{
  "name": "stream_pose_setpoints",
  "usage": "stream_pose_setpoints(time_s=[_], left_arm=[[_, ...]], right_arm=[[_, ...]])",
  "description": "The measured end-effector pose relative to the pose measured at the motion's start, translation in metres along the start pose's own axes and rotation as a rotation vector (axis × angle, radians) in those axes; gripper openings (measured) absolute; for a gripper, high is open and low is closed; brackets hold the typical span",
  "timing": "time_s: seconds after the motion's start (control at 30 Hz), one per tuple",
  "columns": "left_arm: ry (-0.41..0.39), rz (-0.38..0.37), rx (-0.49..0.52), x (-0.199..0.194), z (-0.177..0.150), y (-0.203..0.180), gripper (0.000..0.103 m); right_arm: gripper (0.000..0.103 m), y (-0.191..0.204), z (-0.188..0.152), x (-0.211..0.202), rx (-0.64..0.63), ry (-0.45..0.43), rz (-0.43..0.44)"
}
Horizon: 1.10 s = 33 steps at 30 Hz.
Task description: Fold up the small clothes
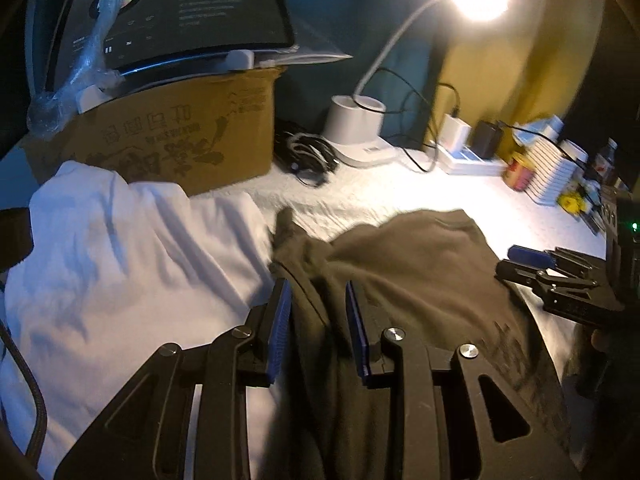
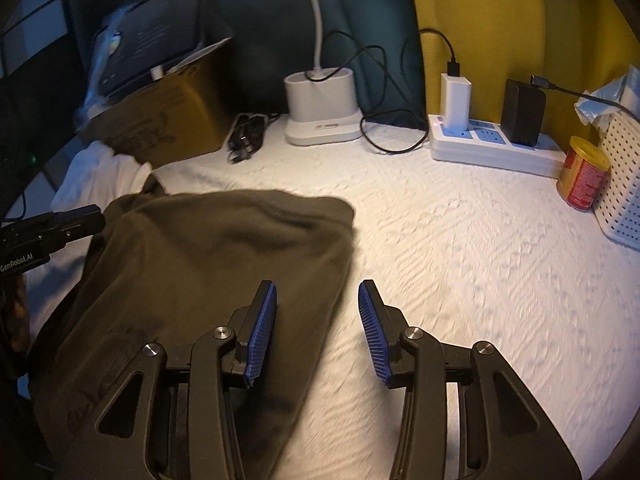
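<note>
Centrally, an olive-brown garment [image 2: 216,248] lies partly folded on the white textured cloth [image 2: 460,280] that covers the work surface, its far edge rounded over and a small tail of fabric sticking up at its far left corner. Beside it on the left sits a heap of white clothing [image 1: 120,264], touching its edge. The left gripper [image 1: 318,312] hangs over the garment's left side with its 2 blue pads a narrow gap apart; a ridge of the dark fabric runs up between them, but whether the pads press on it I cannot tell. The right gripper [image 2: 318,320] stands about half open over the garment's right edge, 1 pad above the fabric and the other above bare cloth, with nothing held. Behind the white heap a cardboard box [image 1: 180,136] carries a dark tablet [image 1: 176,12] propped on top. Further right along the back stand a white lamp base [image 2: 320,104], a loose black cable [image 2: 248,136] and a power strip [image 2: 492,144] with chargers plugged in, then a red and yellow can [image 2: 584,174] just beside a white perforated basket [image 2: 624,184].
</note>
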State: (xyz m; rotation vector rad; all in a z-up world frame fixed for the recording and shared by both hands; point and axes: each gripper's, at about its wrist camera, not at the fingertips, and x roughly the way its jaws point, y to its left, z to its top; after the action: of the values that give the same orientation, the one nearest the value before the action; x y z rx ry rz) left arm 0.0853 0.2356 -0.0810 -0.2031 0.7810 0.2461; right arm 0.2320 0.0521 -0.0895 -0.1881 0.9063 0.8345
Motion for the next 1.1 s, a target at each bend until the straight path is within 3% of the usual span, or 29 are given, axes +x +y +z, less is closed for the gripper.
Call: stream_pose_setpoints(time_s=[0.33, 0.5, 0.7, 1.1], left_arm=[[0.072, -0.013, 0.046, -0.011, -0.036, -0.023, 0.028], [0.119, 0.047, 0.071, -0.004, -0.055, -0.021, 0.028], [0.095, 0.085, 0.112, -0.009, -0.065, -0.026, 0.028], [0.100, 0.136, 0.087, -0.026, -0.080, -0.021, 0.029]], right_arm=[[0.045, 0.025, -0.035, -0.018, -0.015, 0.028, 0.041], [0.045, 0.031, -0.048, -0.023, -0.030, 0.043, 0.037], [0.045, 0.028, -0.060, -0.028, -0.024, 0.049, 0.003], [0.045, 0.030, -0.079, -0.053, -0.010, 0.034, -0.019]])
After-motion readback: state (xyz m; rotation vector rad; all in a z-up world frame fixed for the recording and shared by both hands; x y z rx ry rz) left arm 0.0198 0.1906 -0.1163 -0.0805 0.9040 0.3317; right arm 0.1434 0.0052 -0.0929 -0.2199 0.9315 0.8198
